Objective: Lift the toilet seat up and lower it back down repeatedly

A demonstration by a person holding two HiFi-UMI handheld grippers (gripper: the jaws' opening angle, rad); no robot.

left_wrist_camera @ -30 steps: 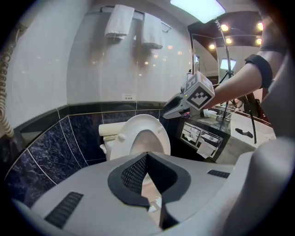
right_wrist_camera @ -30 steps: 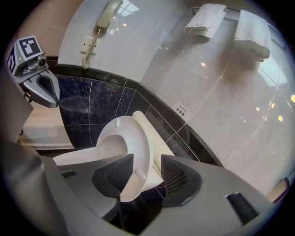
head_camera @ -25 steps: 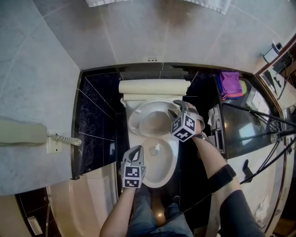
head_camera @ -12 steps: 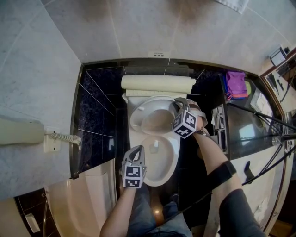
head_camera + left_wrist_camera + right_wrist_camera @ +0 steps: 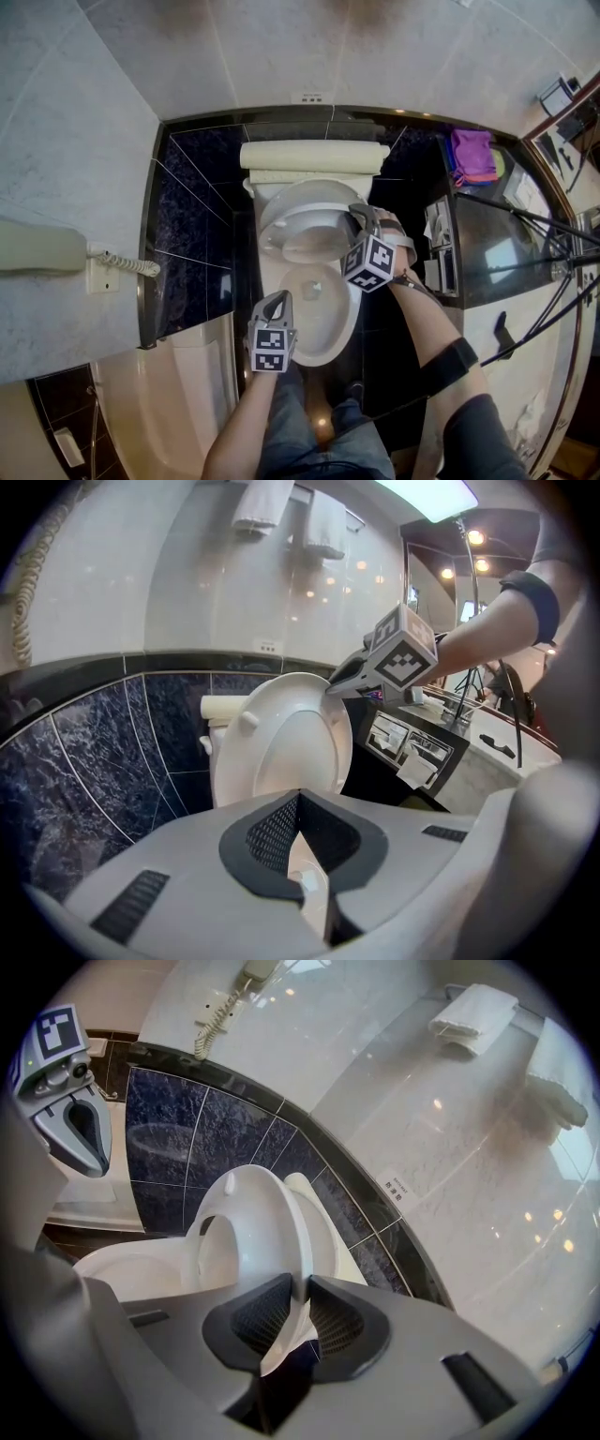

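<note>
One grip is new: our right gripper [image 5: 302, 1290] has just been closing its fingers onto the rim of the raised white oval plastic toilet seat [image 5: 258, 1213], so lowering probably follows. Our left gripper [image 5: 298, 799] hangs empty, fingers together.

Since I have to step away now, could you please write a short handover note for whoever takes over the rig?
The right gripper has just closed its jaws on the right rim of the seat and holds it.
The left gripper is shut and empty, by the front left of the bowl.
The seat is raised, near upright, in front of the tank.
Done: the seat is up. The number of rounds so far cannot be told.
Left: probably lower the seat onto the bowl, then lift it again and repeat.
</note>
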